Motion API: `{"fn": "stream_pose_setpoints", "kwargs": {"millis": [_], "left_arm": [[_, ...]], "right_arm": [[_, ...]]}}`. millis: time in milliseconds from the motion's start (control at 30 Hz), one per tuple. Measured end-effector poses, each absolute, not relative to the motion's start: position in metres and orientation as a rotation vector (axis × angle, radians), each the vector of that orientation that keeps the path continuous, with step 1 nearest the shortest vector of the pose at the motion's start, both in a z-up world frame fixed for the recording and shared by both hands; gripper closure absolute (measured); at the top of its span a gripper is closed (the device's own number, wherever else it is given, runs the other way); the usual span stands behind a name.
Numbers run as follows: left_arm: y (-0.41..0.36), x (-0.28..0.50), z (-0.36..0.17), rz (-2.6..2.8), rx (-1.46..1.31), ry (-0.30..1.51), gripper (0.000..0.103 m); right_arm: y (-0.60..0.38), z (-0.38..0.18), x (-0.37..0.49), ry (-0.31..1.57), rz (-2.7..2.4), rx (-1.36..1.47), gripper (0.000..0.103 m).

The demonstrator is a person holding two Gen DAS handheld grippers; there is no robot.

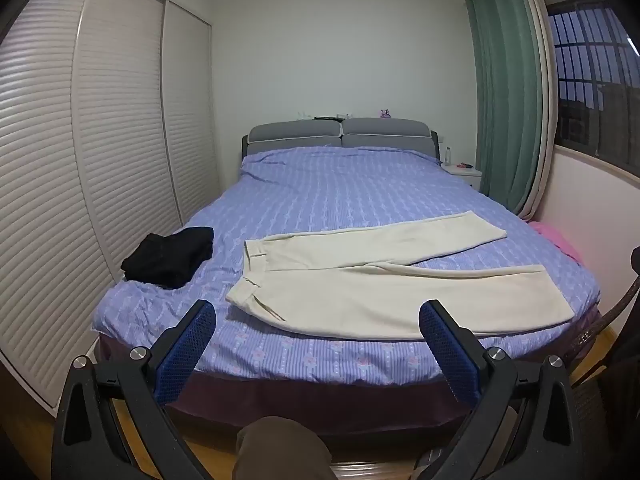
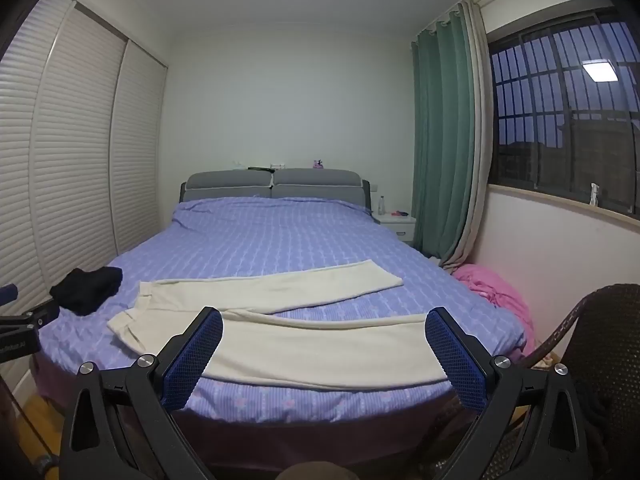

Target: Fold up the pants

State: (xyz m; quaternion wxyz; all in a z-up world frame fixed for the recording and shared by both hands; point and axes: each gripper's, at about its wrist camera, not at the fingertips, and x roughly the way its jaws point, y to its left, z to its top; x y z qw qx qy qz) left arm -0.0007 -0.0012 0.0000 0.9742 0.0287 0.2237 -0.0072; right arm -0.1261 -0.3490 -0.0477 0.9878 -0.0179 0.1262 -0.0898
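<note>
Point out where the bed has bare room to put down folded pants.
Bare: the wide stretch of bedspread between the headboard and the cream pants. Crowded: the near edge, where the pants spread beside the black folded pile.

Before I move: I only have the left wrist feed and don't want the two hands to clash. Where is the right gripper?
Observer: The right gripper is open and empty, at the foot of the bed, facing the near leg of the cream pants.
Operator: How close is it to mine?
Observer: Your left gripper shows only at the far left edge of the right wrist view, so they are apart.
Operator: Anything on its right?
Observer: A dark wicker chair stands by that corner of the bed.
</note>
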Motion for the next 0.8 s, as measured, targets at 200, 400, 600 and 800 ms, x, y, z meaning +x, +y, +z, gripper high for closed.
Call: {"fn": "stream_pose_setpoints", "kwargs": {"millis": [200,400,600,800], "left_arm": [[-0.0092,-0.0044,-0.0026,-0.011,0.068,0.444,0.0],[-0.0043,0.0,-0.0009,-0.02,0.053,0.458,0.0],[-0.0051,-0.0014,-0.0028,-0.021,0.055,0.456,0.0],[-0.0048,-0.0014,-0.0034,-0.025,0.06,0.457,0.0]], "right_arm": [[-0.3491,-0.0465,-0.1263,0.245,-0.179,-0.032,0.0],[-0.349,-0.0424,-0.1256,0.255,-0.18,-0.032,0.0],[-0.3495,-0.0446,-0.1238,0.255,-0.181,-0.03,0.0],[-0.3506,-0.0481,-0.1256,0.254,-0.183,-0.029,0.0]]}}
